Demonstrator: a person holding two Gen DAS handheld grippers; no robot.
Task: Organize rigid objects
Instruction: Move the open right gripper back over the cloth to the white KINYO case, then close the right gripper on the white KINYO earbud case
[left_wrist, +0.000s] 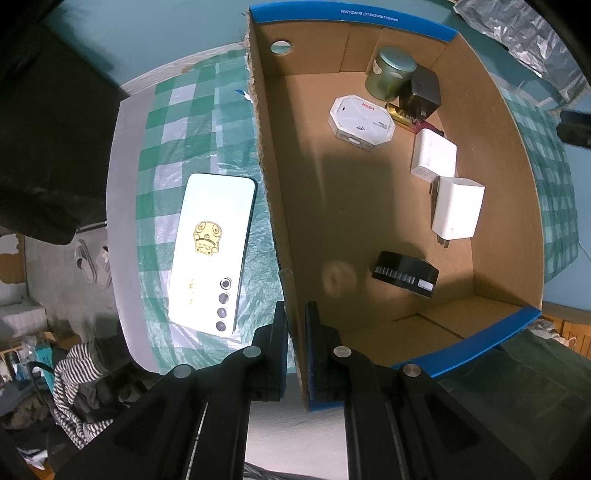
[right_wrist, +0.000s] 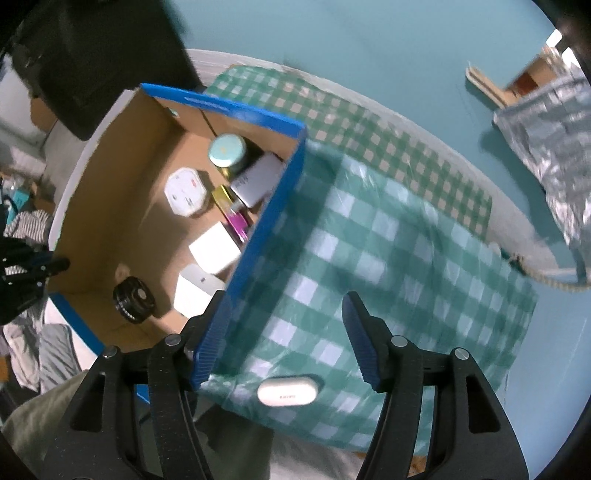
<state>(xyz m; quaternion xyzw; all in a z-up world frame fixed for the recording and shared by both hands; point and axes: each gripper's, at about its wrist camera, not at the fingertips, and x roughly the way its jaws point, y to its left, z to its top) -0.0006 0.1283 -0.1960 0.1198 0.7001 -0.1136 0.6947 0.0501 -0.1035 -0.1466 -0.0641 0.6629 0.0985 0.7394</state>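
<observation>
The left gripper (left_wrist: 295, 347) was clamped on the near side wall of the open cardboard box with blue rim (left_wrist: 480, 122), steadying it. The right gripper (right_wrist: 286, 336) stood with jaws parted and nothing between them, above the green-and-white checked plastic tablecloth (right_wrist: 388, 240), just beyond a small white oval case (right_wrist: 288, 393). Outside the box, just beside its wall, lay a white smartphone with a gold sticker (left_wrist: 212, 251), back up. Inside were a black round puck (left_wrist: 404, 273), two white chargers (left_wrist: 456, 206), a white octagonal box (left_wrist: 360, 120), a green tin (left_wrist: 391, 72) and a dark cube (left_wrist: 424, 90). Judged mostly done; phone and oval case remained.
</observation>
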